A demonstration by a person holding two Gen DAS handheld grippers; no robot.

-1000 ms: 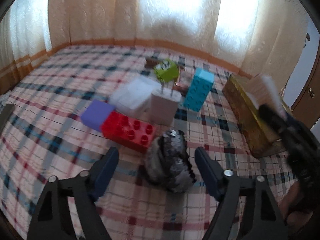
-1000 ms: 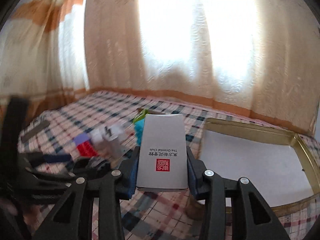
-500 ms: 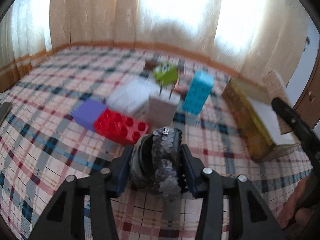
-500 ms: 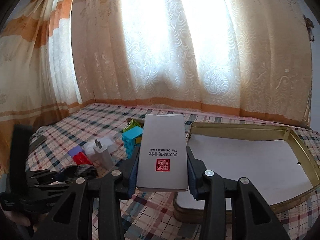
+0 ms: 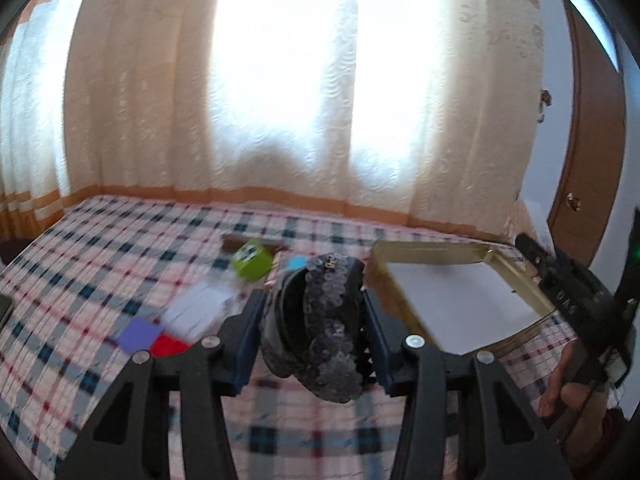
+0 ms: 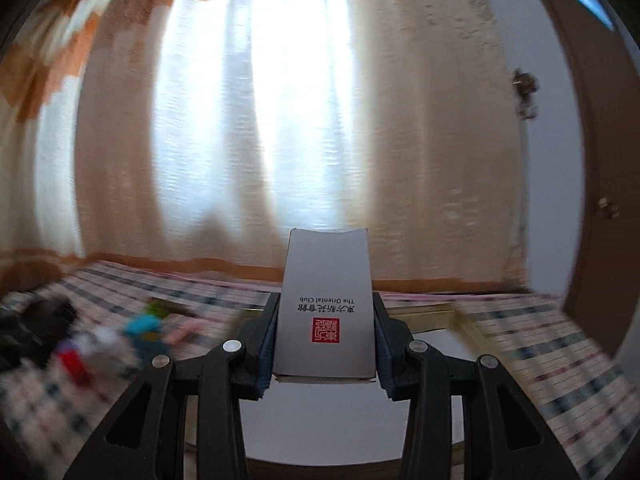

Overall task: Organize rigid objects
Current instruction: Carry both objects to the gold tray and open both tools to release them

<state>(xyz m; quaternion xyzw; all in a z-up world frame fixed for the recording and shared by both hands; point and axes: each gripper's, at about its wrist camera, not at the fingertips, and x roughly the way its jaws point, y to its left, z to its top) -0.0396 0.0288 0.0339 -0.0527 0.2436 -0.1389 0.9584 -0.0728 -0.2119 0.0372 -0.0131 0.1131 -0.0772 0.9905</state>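
Observation:
My left gripper [image 5: 314,320] is shut on a dark sequined pouch [image 5: 320,320] and holds it lifted above the plaid bedspread, just left of a gold-rimmed tray [image 5: 516,272] with a white floor. My right gripper [image 6: 325,320] is shut on a grey box [image 6: 326,300] with a red seal and holds it over the same tray [image 6: 420,314]. The right gripper's black body also shows in the left wrist view [image 5: 576,300] at the tray's right side.
On the bedspread left of the tray lie a green cube [image 5: 252,259], a white packet [image 5: 200,308], a purple block [image 5: 138,334], a red brick [image 5: 170,346] and a partly hidden blue block [image 5: 297,263]. Curtains close off the back; a wooden door [image 5: 588,184] stands right.
My left gripper closed on the sequined pouch and lifted it up toward the tray. My right gripper carried the grey box rightward over the tray; its view is now motion-blurred.

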